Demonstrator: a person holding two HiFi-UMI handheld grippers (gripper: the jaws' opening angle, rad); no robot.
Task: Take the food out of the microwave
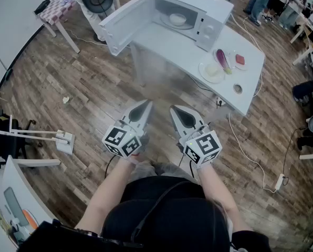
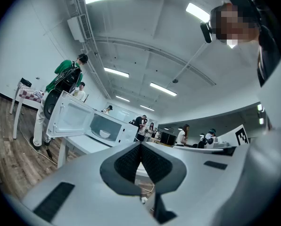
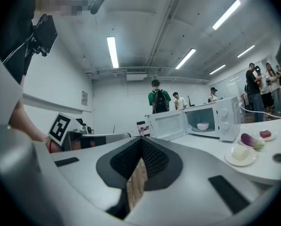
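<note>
- One white bowl [image 1: 177, 19] sits inside the microwave [image 1: 211, 16], on its round glass tray; what the bowl holds cannot be made out.
- One door [image 1: 126, 24] of that white microwave hangs wide open on its left side, so the cavity faces the person.
- One white tabletop [image 1: 167, 43] carries the microwave at its far end.
- Two plates lie on the tabletop to the right of the microwave. The larger plate [image 1: 204, 73] holds one pale piece [image 1: 213, 70] and one purple vegetable [image 1: 222, 61]. The smaller plate [image 1: 241, 66], just beside it, holds one red piece [image 1: 240, 59].
- One small round object [image 1: 237, 88] rests alone near the tabletop's right end.
- Two grippers hang side by side over the wooden floor [image 1: 93, 88], well apart from the tabletop and pointing toward it.
- One, the left gripper [image 1: 145, 106], has its jaws pressed together with nothing between them.
- One, the right gripper [image 1: 176, 111], likewise has its jaws closed tip to tip and carries nothing.
- One power strip [image 1: 279, 181] lies on the floor to the right, on a white cable.
- Several people stand in the room beyond the tabletop.
</note>
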